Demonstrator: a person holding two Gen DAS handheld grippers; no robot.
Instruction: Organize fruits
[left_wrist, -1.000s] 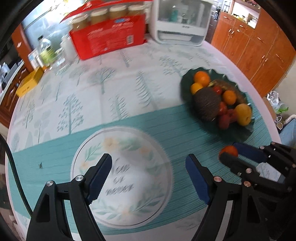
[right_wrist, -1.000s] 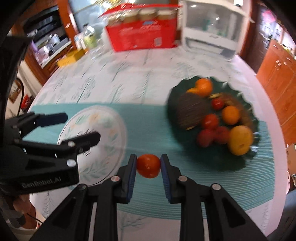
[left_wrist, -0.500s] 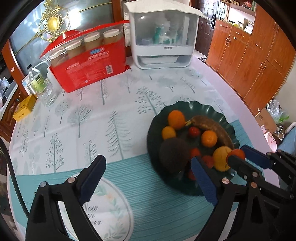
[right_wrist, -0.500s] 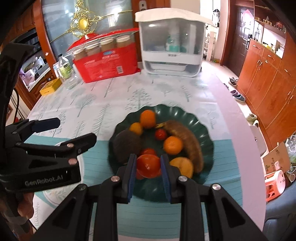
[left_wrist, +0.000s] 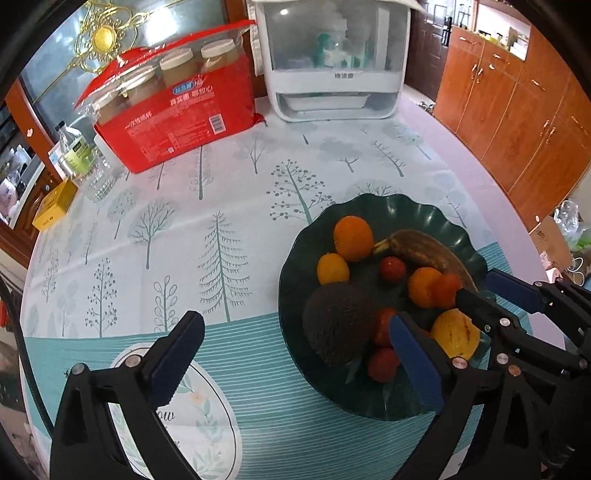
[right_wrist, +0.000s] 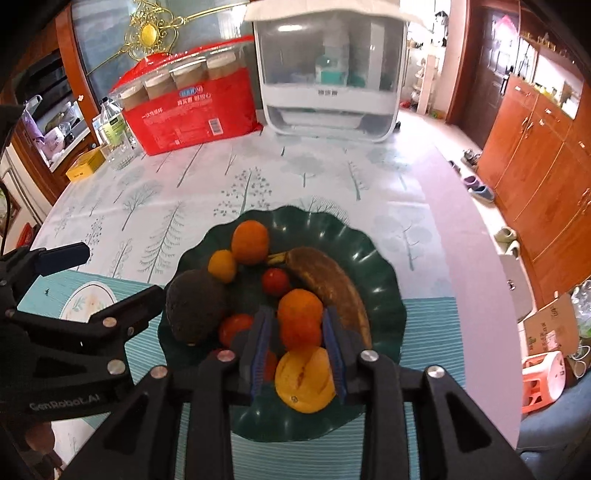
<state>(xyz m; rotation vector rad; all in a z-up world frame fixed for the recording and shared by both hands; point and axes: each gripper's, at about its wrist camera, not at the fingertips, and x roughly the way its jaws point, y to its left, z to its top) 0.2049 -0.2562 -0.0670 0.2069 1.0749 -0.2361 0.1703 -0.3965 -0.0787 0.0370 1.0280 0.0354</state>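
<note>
Small round red-orange tomato (right_wrist: 300, 334) sits among fruit in dark green scalloped plate (right_wrist: 384, 280); my right claw (right_wrist: 298, 341) spread w/ tomato between pads, contact unclear; left claw (left_wrist: 295, 350) wide, empty.

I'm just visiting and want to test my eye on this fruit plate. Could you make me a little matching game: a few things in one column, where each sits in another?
Things:
1. banana
2. avocado
3. red-orange fruit
4. red box

Places:
A. at the back of the table, off the plate
B. between the right gripper's fingers
C. left side of the green plate
D. right side of the green plate

Pairs: 1-D, 2-C, 3-B, 4-A
</note>
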